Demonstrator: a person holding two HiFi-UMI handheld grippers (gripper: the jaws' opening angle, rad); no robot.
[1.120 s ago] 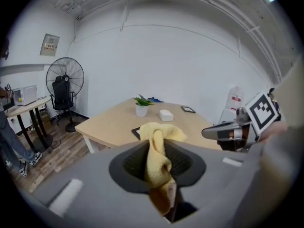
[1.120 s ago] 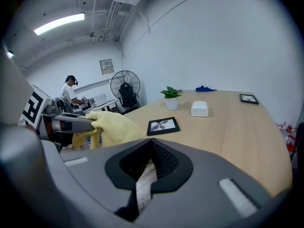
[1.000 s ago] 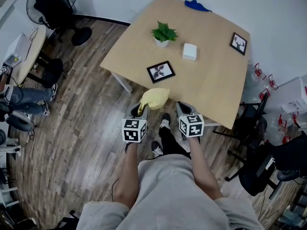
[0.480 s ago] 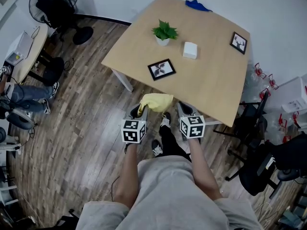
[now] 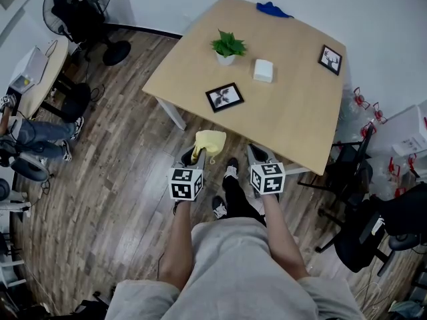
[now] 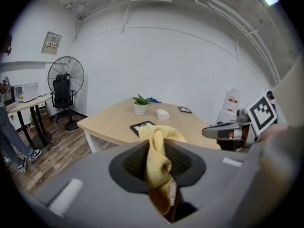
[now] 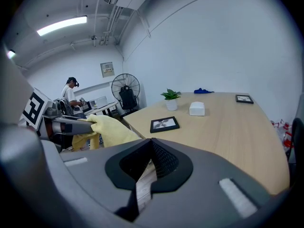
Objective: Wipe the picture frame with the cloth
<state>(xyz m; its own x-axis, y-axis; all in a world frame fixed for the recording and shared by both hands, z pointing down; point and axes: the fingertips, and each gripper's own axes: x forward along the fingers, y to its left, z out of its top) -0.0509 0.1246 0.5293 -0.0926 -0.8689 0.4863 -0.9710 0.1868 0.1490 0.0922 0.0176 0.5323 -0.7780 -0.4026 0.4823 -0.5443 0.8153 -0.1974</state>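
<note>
A black picture frame (image 5: 224,97) lies flat near the table's (image 5: 300,125) front left edge; it also shows in the left gripper view as the frame (image 6: 142,126) and in the right gripper view as the frame (image 7: 164,124). My left gripper (image 5: 197,156) is held off the table, short of its edge, shut on a yellow cloth (image 5: 209,143). That cloth (image 6: 159,163) bunches up between the jaws of the left gripper (image 6: 159,144). My right gripper (image 5: 257,156) hangs beside it, and in its own view the right gripper (image 7: 151,144) is shut on nothing.
On the table stand a potted plant (image 5: 227,47), a white box (image 5: 263,70), a second small frame (image 5: 331,59) and a blue cloth (image 5: 273,9) at the far edge. A fan (image 5: 80,12) is at far left, black chairs (image 5: 363,225) at right. A person (image 7: 70,93) stands far behind.
The yellow cloth has flopped and drawn in closer to the left gripper's tips. Both grippers stay in nearly the same place before the table.
</note>
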